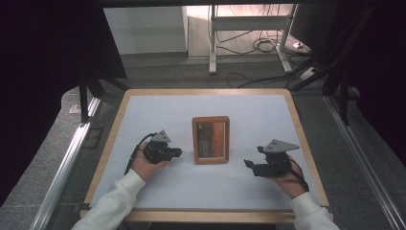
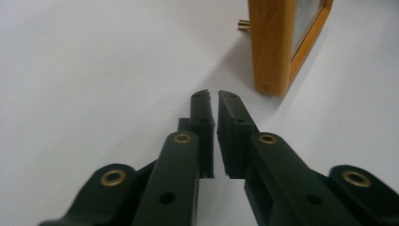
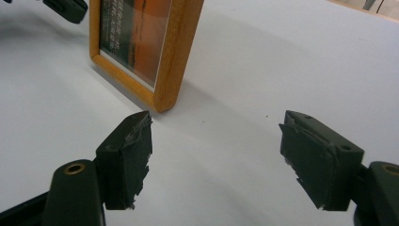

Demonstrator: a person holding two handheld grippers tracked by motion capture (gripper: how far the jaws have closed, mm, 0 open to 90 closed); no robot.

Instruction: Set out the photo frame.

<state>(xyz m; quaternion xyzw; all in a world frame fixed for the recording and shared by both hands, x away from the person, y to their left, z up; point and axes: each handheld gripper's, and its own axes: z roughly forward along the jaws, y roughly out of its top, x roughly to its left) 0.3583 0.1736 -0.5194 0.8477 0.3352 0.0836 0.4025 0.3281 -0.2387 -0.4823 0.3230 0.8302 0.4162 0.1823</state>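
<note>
A rectangular table with a white top and a pale wooden rim (image 1: 111, 139) carries one thing: a small wooden picture frame with a dark and orange picture behind glass (image 1: 210, 140). The frame lies flat on the white top, about midway between the left and right rims.

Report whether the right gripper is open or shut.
Open: the right gripper shows a wide gap between its jaws, nothing held, short of the picture frame.

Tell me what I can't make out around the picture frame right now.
- Picture frame text: too small in the high view, cut off by the top edge in the right gripper view.
- Frame's back: faces the table.
- Brass peg in the left gripper view: blurred, purpose unclear.
</note>
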